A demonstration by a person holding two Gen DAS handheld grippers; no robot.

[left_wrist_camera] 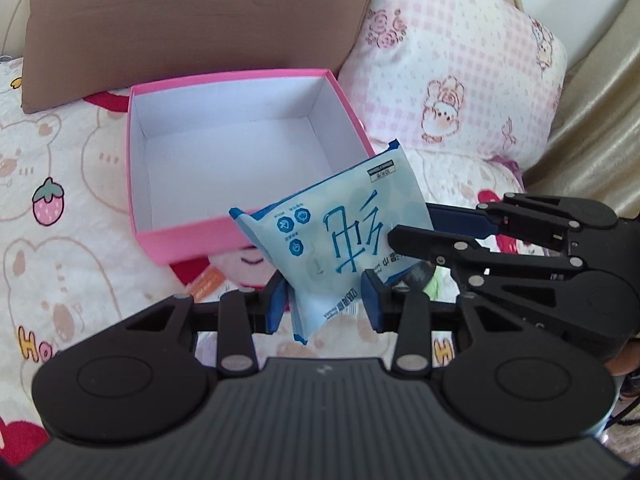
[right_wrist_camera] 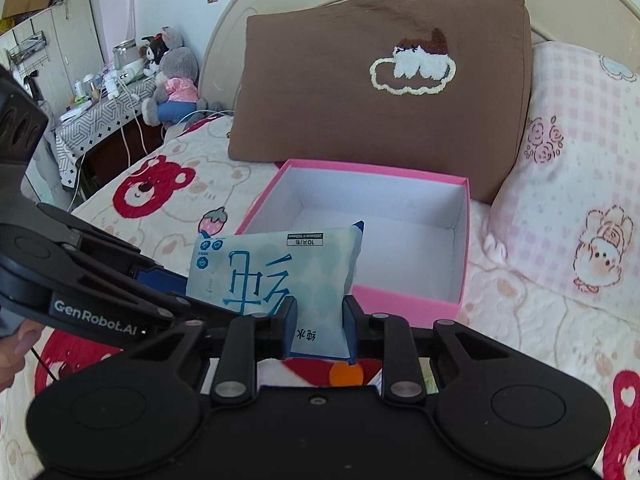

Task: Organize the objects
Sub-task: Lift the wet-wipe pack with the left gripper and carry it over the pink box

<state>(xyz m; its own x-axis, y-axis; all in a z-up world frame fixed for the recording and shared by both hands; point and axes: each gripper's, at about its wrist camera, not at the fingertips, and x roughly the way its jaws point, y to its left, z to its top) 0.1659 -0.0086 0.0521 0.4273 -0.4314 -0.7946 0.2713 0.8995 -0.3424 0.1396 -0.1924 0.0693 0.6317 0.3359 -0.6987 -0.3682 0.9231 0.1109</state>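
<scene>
A light-blue wipes packet (left_wrist_camera: 340, 224) (right_wrist_camera: 272, 268) with blue lettering hangs above the bed, just in front of the near wall of an open pink box (left_wrist_camera: 192, 240) (right_wrist_camera: 400, 304) with a white, empty inside. In the left wrist view my left gripper (left_wrist_camera: 326, 304) is shut on the packet's lower edge, and my right gripper (left_wrist_camera: 416, 224) comes in from the right and pinches its right side. In the right wrist view my right gripper (right_wrist_camera: 320, 328) is shut on the packet's bottom, with my left gripper (right_wrist_camera: 188, 292) clamped on its left side.
The box rests on a bear-print quilt (right_wrist_camera: 168, 184). A brown pillow (left_wrist_camera: 192, 20) (right_wrist_camera: 380, 100) leans behind it and a pink checked pillow (left_wrist_camera: 460, 68) (right_wrist_camera: 580, 200) lies to its right. A cluttered side table with plush toys (right_wrist_camera: 168, 76) stands left of the bed.
</scene>
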